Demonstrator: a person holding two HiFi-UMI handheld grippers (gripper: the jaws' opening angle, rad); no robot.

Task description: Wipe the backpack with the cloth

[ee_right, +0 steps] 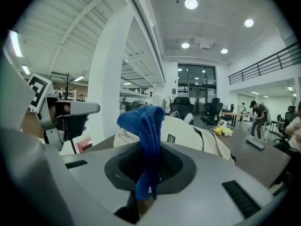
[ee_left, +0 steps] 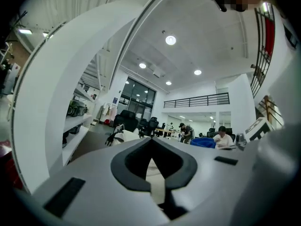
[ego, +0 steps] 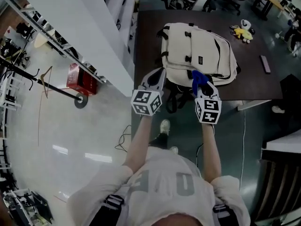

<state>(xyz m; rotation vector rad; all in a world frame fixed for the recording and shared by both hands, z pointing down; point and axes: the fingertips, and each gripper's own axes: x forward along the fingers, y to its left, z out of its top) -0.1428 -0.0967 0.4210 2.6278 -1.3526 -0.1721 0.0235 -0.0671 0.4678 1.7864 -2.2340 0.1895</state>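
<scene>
Dark brown, the table (ego: pixel 254 79) fills the upper right of our head view, and on it lies the cream backpack (ego: pixel 197 51), flat, with its black straps hanging over the near edge. It sits in the left half of the tabletop, right in front of us.

We hold both grippers just above the near edge of the backpack, side by side. The left gripper (ego: pixel 161 72) points at the bag's lower left corner; in its own view (ee_left: pixel 151 142) we see its jaws pressed together with nothing caught between them, and a pale strip of the backpack (ee_left: pixel 124 136) shows beyond. The right gripper (ego: pixel 203 86) hangs over the lower middle of the bag. In its own view (ee_right: pixel 149 149) the jaws pinch the blue cloth (ee_right: pixel 146 126), which stands up out of them in a folded bunch, with the backpack (ee_right: pixel 188 135) just behind it. From the head view the cloth (ego: pixel 197 78) lies against the bag's near edge; we cannot tell whether it touches the fabric.

Well apart at the table's far right lies a yellow toy (ego: pixel 243 33), and nearer the right edge a small dark bar (ego: pixel 265 64).
</scene>
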